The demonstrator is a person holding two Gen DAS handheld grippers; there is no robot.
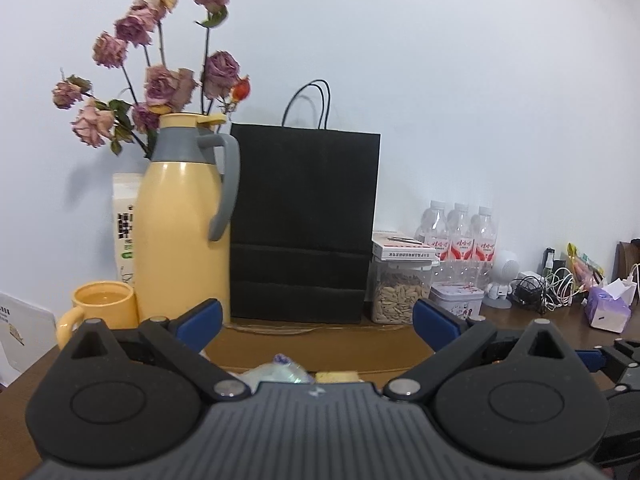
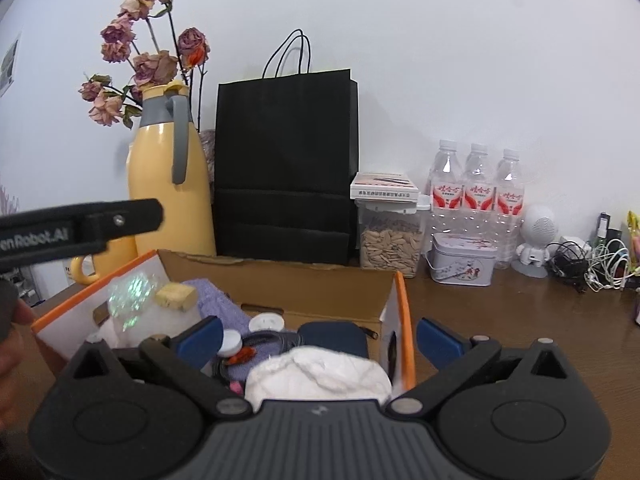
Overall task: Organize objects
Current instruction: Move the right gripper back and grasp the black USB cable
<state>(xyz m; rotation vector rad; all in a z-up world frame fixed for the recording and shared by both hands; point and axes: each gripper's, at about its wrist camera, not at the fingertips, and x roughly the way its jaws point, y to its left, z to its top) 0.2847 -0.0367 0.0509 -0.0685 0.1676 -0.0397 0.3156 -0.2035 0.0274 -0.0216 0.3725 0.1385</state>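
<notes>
— Where's the open corrugated cardboard box (image 2: 280, 280)?
— Near centre of the brown wooden tabletop (image 2: 520, 320), holding a fluffy white cloth (image 2: 320, 376).
— Jaws?
— Left gripper (image 1: 316, 320) and right gripper (image 2: 318, 338): wide, empty.

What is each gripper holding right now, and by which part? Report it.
Nothing is held. The left gripper and the right gripper both stand wide open with nothing clamped between their pads, above the cardboard box.
</notes>
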